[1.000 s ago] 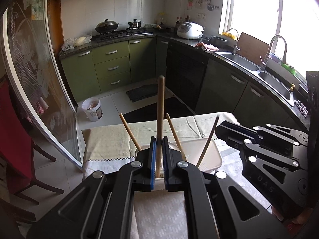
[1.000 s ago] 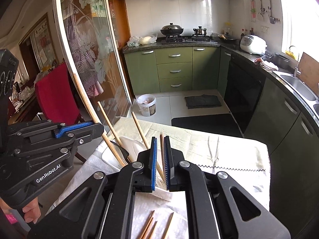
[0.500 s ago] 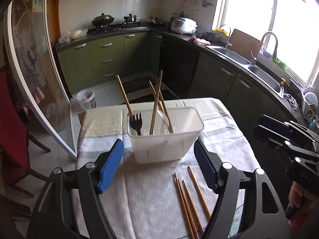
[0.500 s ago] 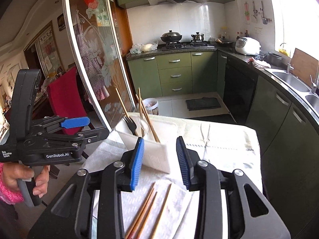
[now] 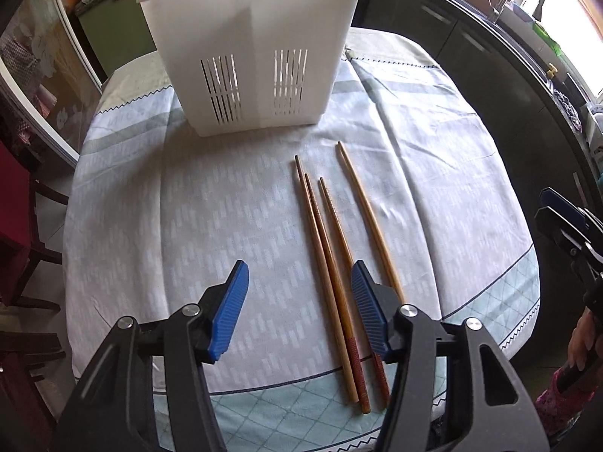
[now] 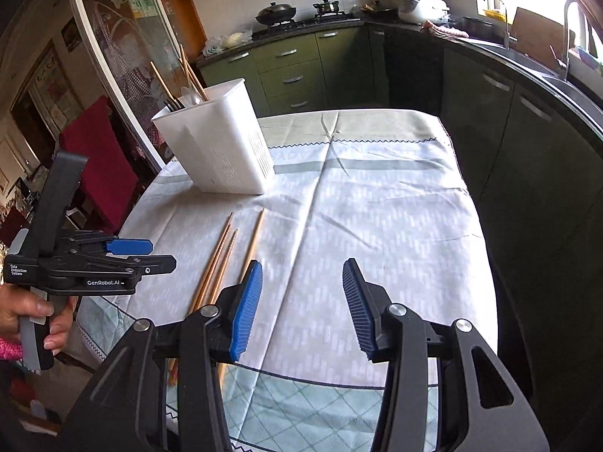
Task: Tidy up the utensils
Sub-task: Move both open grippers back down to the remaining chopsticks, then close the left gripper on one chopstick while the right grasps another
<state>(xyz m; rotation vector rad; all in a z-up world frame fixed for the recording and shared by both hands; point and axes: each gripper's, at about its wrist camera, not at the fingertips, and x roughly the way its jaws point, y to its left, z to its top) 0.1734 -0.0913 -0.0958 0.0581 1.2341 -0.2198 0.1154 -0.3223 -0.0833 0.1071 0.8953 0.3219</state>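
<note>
4 wooden chopsticks (image 5: 331,263) lying loose on the worktop's cloth (image 5: 169,226), fanned slightly and running from the near edge toward the middle, tips aimed at the white utensil caddy (image 5: 250,52) standing toward the far edge. Already parked upright inside the caddy: more chopsticks, a dark fork and what looks like a pale spoon (hence, probably, the slotted walls for draining). Left gripper (image 5: 299,309) hovering low over the thick ends of the loose chopsticks, jaws spread wide and holding nothing, likely lined up for the next pick. Right gripper (image 6: 301,305) just beside the chopsticks at the near edge, jaws likewise wide apart and bare.
</note>
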